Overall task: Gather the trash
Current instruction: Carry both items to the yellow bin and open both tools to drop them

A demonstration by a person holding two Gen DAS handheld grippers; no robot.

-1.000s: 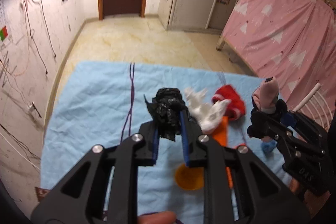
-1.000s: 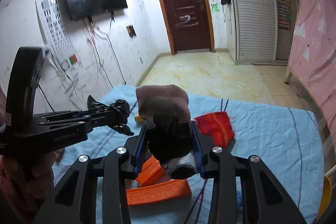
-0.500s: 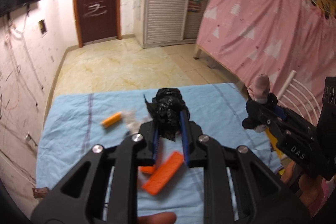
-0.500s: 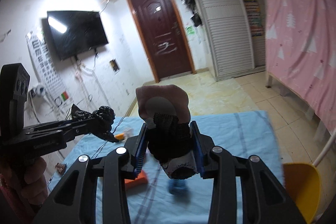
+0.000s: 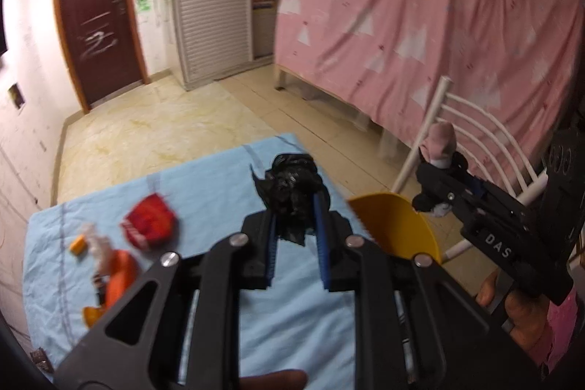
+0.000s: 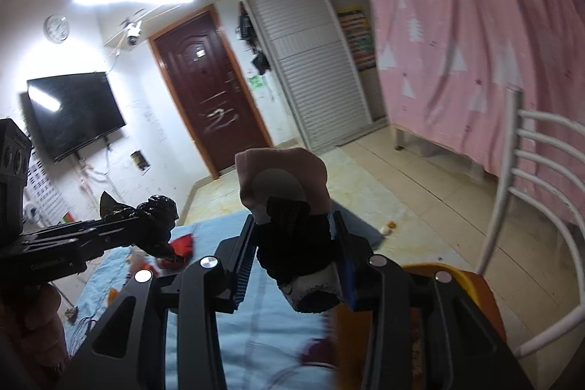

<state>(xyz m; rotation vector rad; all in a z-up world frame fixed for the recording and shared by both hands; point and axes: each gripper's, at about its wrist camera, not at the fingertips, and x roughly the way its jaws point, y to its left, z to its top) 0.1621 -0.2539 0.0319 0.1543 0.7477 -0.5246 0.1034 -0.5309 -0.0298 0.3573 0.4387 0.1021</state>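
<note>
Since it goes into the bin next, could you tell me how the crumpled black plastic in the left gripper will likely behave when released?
The black plastic wad looks thin and crinkled, so probably very light and floppy. Pinched in the left gripper, it may cling to the pads or drift.

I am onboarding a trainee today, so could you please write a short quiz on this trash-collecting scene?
1. True or false: the left hand-held gripper is empty.
2. What does the right hand-held gripper hold? A) pink and black sock B) orange wrapper C) red packet
3. Fill in: the yellow bin stands beside the table's ___ cloth.

Key: 1 false, it grips a crumpled black plastic bag; 2 A; 3 blue.
</note>
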